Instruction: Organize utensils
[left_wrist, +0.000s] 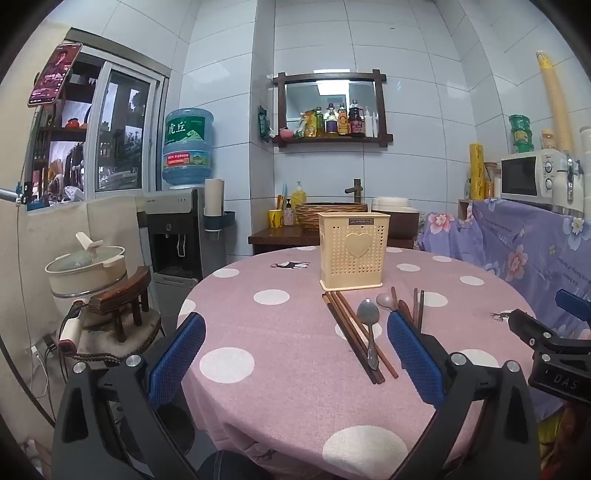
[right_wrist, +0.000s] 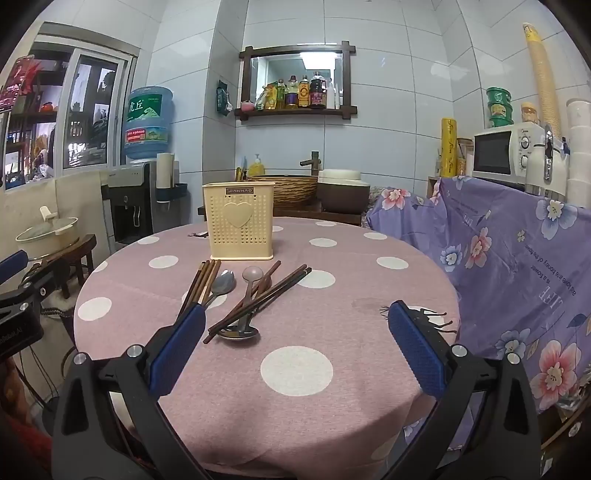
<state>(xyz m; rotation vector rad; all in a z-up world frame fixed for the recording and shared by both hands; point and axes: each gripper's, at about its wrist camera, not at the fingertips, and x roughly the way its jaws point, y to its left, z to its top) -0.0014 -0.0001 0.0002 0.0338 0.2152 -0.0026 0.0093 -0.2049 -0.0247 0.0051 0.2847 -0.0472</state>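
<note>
White tiled kitchen walls rise behind your round table (right_wrist: 369, 376), which wears a pink cloth with white dots. At its far side stands the cream perforated utensil holder (right_wrist: 242, 225), upright, and as far as you can see nothing pokes above its rim. Just in front of it the utensils lie loose on the cloth in two groups. To the left sits a bundle of brown chopsticks (left_wrist: 354, 336) with a grey metal spoon (left_wrist: 368, 325) across them, their long axes running from the holder back toward you. To the right, more dark chopsticks (right_wrist: 266, 299) cross a pale spoon (right_wrist: 252, 275) and another metal spoon (right_wrist: 238, 334), slanting up to the right.

Your left gripper (left_wrist: 295, 354) hovers spread wide with nothing between its pads, and the left bundle lies between its fingers, just ahead. Your right gripper (right_wrist: 295, 343) is equally wide and empty; the crossed pile sits ahead toward its left finger. Either hand is near its own group, so I judge the sorting not yet begun.
</note>
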